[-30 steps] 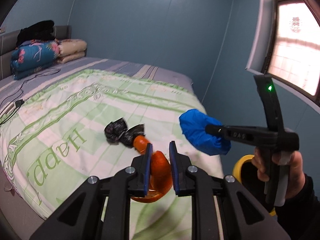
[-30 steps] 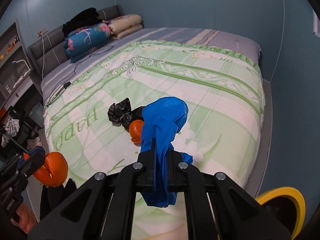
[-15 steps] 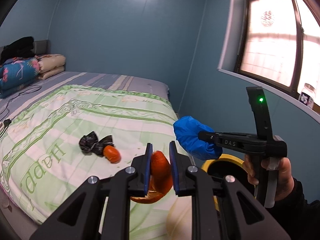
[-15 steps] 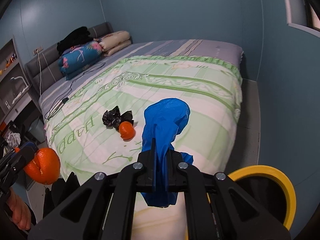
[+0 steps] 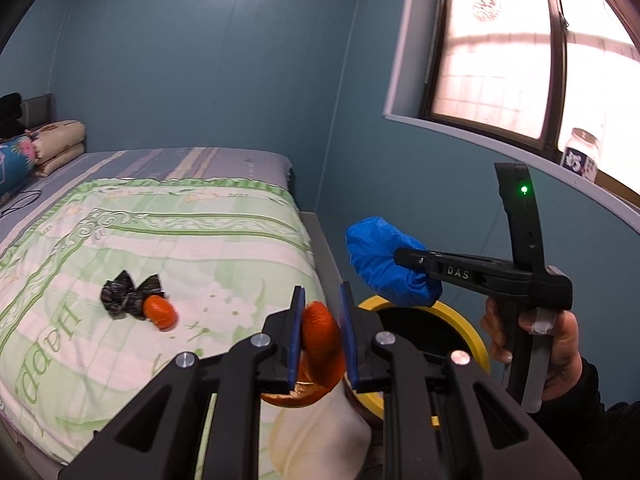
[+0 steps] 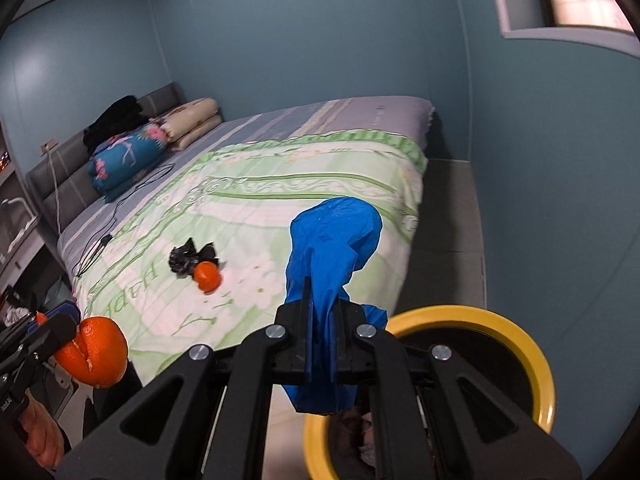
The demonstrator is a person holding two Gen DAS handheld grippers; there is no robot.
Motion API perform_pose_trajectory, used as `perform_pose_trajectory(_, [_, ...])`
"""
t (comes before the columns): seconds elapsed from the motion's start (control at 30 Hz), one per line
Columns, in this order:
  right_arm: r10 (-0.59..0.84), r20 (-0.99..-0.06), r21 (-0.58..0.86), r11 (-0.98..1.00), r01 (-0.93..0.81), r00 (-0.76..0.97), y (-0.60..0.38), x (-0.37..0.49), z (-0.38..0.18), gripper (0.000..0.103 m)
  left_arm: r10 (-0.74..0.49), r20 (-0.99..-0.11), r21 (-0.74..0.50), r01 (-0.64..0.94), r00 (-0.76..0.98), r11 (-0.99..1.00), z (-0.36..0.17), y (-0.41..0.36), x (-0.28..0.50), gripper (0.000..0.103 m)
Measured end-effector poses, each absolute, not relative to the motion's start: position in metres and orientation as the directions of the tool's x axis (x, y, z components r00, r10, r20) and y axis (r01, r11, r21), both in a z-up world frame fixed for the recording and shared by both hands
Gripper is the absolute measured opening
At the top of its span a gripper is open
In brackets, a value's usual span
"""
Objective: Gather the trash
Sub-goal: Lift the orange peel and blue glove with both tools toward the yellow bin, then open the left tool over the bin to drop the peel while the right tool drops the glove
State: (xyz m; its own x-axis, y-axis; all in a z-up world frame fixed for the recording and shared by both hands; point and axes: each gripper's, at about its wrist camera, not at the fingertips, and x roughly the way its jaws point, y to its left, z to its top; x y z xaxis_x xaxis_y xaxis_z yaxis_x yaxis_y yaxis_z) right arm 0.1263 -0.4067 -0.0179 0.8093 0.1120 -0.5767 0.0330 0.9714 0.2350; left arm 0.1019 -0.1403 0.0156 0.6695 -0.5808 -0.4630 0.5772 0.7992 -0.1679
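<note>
The bed (image 6: 280, 184) carries a green-and-white quilt (image 5: 168, 240) with a crumpled black bag (image 6: 188, 258) and a small orange (image 6: 207, 277) touching it, lying near the quilt's middle. At the head end sit folded bedding, a blue floral bundle (image 6: 124, 156) and cream pillows (image 6: 192, 120), with a black cable (image 6: 116, 216) trailing over the sheet. On the floor (image 6: 452, 220) beside the bed stands a yellow-rimmed bin (image 6: 532, 352).
</note>
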Motion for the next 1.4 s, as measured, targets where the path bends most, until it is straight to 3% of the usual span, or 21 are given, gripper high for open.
perform_pose_trajectory(0.7, [0.039,-0.587,0.320,0.929,0.187,0.809,-0.484,0.093,-0.060,0.005,-0.646,-0.526,-0.151,0.687,0.553,0.711,-0.006,-0.244,0.113,0.016])
perform_pose_trajectory(1.4, [0.061,-0.631,0.369,0.900,0.230,0.773,-0.502,0.096,-0.091,0.005,-0.673,-0.635,-0.253,0.721,0.379,0.645,-0.067,-0.293,0.145,0.016])
